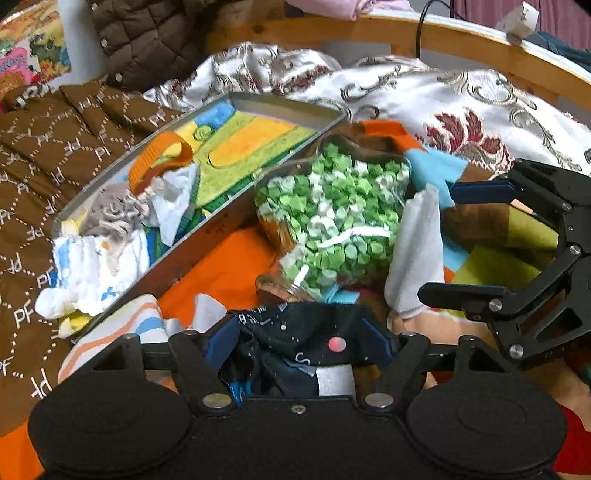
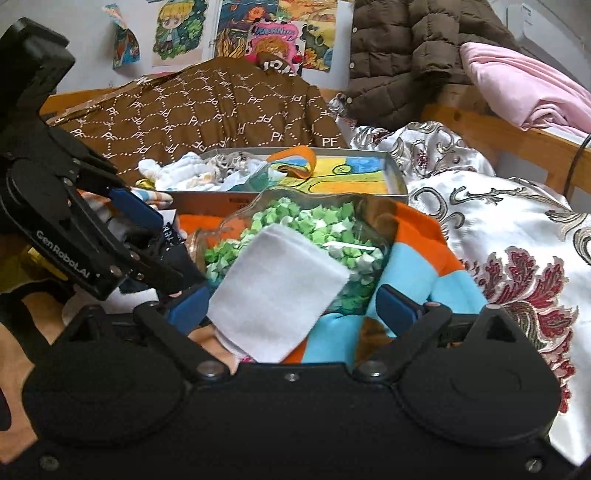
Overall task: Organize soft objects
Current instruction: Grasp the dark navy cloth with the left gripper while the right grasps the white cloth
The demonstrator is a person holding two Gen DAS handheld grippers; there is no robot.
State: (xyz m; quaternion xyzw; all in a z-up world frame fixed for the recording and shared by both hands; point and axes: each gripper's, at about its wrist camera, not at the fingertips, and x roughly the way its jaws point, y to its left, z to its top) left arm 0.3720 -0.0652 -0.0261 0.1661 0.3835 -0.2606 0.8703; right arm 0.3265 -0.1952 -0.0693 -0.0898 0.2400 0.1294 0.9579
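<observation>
While left claw (image 1: 301,341) straddles dark garment (image 1: 295,332) unclamped, right claw (image 2: 291,308) gapes around white cloth (image 2: 277,288); star-filled jar (image 1: 328,218) between.

Wooden-framed bed (image 1: 461,33), rail curving along the far edge. Surface fully covered with bedding: brown quilt with PF lettering (image 1: 40,155) on the left side, white satin cover with red floral print (image 1: 461,110) toward the far right corner, multicolour blanket in orange, blue and yellow-green patches (image 1: 218,269) in the middle. On the blanket: shallow grey tray (image 1: 207,236) holding small cloth items, set at an angle against the brown quilt; glass jar of green and white paper stars (image 1: 332,221) lying on its side just beside the tray; white folded cloth (image 2: 277,288) leaning on the jar; dark printed cloth (image 1: 295,332) and striped cloth (image 1: 133,321) near the front edge.
</observation>
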